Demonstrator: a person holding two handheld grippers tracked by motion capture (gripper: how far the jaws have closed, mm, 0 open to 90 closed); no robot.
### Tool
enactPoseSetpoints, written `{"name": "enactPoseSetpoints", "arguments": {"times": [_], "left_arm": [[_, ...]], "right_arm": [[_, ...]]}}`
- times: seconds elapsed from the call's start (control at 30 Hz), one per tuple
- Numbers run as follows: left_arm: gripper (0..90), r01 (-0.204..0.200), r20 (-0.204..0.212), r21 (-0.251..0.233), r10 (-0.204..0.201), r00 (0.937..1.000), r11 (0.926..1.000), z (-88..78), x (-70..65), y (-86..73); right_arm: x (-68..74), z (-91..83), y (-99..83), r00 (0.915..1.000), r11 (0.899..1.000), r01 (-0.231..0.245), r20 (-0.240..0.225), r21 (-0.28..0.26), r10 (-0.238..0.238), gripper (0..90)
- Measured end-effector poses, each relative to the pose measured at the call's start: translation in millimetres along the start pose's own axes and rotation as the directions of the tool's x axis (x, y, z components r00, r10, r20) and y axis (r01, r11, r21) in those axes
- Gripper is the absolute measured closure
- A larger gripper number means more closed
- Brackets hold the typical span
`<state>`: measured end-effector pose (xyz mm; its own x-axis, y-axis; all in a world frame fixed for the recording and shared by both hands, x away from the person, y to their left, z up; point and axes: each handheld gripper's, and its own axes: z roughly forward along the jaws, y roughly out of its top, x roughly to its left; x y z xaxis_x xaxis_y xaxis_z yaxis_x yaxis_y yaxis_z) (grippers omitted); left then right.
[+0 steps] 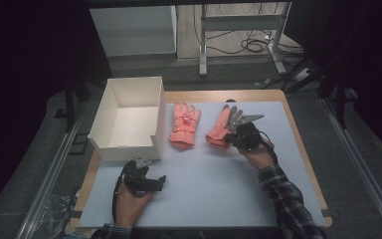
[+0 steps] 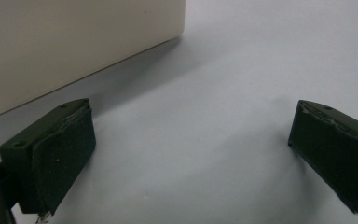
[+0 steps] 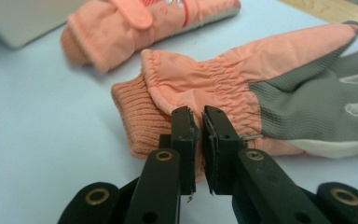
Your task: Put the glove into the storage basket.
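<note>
Pink glove [image 3: 205, 81] | right gripper [image 3: 200, 122] pinching wrist | left gripper [image 2: 186, 154] open

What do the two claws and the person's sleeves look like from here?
Both claws, left and right, are black with flat rectangular pads, and each carries a grey three-cornered plate on top. Brass-ringed pivots show on the right one. A black cable trails from the left claw. The sleeves are dark plaid.

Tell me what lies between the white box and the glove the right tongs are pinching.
The other pink glove lies between the white box and the pinched glove, seen in the high view.
</note>
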<state>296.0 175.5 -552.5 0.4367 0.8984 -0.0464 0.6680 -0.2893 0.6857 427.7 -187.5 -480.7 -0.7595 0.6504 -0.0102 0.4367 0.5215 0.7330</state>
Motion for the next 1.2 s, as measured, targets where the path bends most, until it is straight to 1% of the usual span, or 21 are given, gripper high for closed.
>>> {"name": "enactPoseSetpoints", "arguments": {"times": [0.2,0.27,0.33,0.4,0.47,0.53,0.57,0.63,0.67,0.73,0.77,0.83,0.87,0.9,0.93,0.97,1.03,1.07,1.13,1.17,1.2], "left_arm": [[0.6,0.004,0.001,-0.004,-0.004,1.0,1.0,0.3,-0.2,0.0],[0.6,0.005,0.001,-0.004,-0.005,1.0,1.0,0.4,-0.3,0.0],[0.6,0.005,0.001,-0.004,-0.005,1.0,1.0,0.4,-0.3,0.0],[0.6,0.005,0.001,-0.004,-0.005,1.0,1.0,0.4,-0.2,0.0],[0.6,0.001,0.001,-0.001,-0.001,1.0,1.0,0.2,0.1,0.0],[0.6,0.001,0.001,-0.001,-0.001,1.0,1.0,0.2,0.1,0.0],[0.6,0.001,0.001,-0.001,-0.001,1.0,1.0,0.2,0.1,0.0],[0.6,0.001,0.001,-0.001,-0.001,1.0,1.0,0.1,0.1,0.0],[0.6,0.001,0.001,-0.001,-0.001,1.0,1.0,0.2,0.1,0.0],[0.6,0.001,0.001,-0.001,-0.001,1.0,1.0,0.1,0.1,0.0],[0.6,0.001,0.001,-0.001,-0.001,1.0,1.0,0.1,0.1,-0.1],[0.6,0.001,0.001,-0.001,-0.001,1.0,1.0,0.1,0.1,0.0],[0.6,0.0,0.001,-0.001,0.0,1.0,1.0,0.1,0.1,0.0],[0.6,0.0,0.0,-0.001,0.0,1.0,1.0,0.1,0.0,0.0],[0.6,0.0,0.0,-0.001,0.0,1.0,1.0,0.1,0.0,0.0],[0.6,0.0,0.0,0.0,0.0,1.0,1.0,0.1,0.0,0.0],[0.6,0.001,0.001,0.0,-0.001,1.0,1.0,0.1,0.1,0.0],[0.6,0.001,0.0,0.0,-0.001,1.0,1.0,0.1,0.1,0.0],[0.6,0.001,0.0,0.0,-0.001,1.0,1.0,0.1,0.1,0.0],[0.6,0.001,0.0,0.0,-0.001,1.0,1.0,0.1,0.1,0.0],[0.6,0.001,0.0,0.0,-0.001,1.0,1.0,0.1,0.1,0.0]], "right_arm": [[-0.9,-32.6,-26.6,0.9997,0.998,0.023,-0.001,0.052,-0.023,80.5],[-4.5,-40.6,-33.8,1.0,0.998,0.001,0.002,0.062,-0.001,76.8],[-9.8,-48.2,-37.2,0.9997,0.999,-0.025,0.001,0.039,0.025,69.7],[-15.4,-51.7,-35.9,0.9978,0.998,-0.059,0.032,0.014,0.058,62.6],[-22.0,-47.5,-31.8,0.994,0.996,-0.088,0.064,-0.002,0.088,56.3],[-25.4,-43.1,-29.1,0.9921,0.995,-0.1,0.075,-0.007,0.101,54.5],[-32.0,-30.7,-23.7,0.9867,0.992,-0.124,0.103,-0.018,0.125,48.9],[-35.0,-23.6,-21.3,0.984,0.991,-0.134,0.116,-0.019,0.135,47.8],[-40.6,-8.6,-17.8,0.9787,0.987,-0.161,0.128,-0.006,0.16,44.0],[-43.3,-1.1,-17.4,0.9767,0.984,-0.177,0.124,0.003,0.176,44.8],[-47.1,10.8,-19.0,0.9736,0.977,-0.211,0.094,0.026,0.208,51.0],[-47.3,15.4,-21.5,0.9696,0.973,-0.229,0.096,0.028,0.225,61.6],[-48.1,15.5,-22.3,0.9675,0.971,-0.238,0.094,0.025,0.235,73.6],[-48.2,14.9,-23.0,0.9674,0.972,-0.234,0.105,0.027,0.23,80.6],[-48.2,14.9,-23.0,0.9674,0.972,-0.234,0.105,0.027,0.23,80.6],[-48.9,13.2,-24.0,0.9678,0.971,-0.238,0.092,0.026,0.235,86.2],[-48.2,12.4,-23.5,0.97,0.973,-0.227,0.095,0.028,0.224,87.0],[-45.0,10.8,-21.7,0.9765,0.978,-0.204,0.077,0.031,0.201,87.6],[-40.6,8.7,-20.2,0.9818,0.982,-0.188,0.036,0.036,0.187,87.7],[-40.6,8.7,-20.2,0.9818,0.982,-0.188,0.036,0.036,0.187,87.7],[-31.5,6.9,-18.9,0.9872,0.987,-0.158,0.024,0.039,0.158,87.6]]}}
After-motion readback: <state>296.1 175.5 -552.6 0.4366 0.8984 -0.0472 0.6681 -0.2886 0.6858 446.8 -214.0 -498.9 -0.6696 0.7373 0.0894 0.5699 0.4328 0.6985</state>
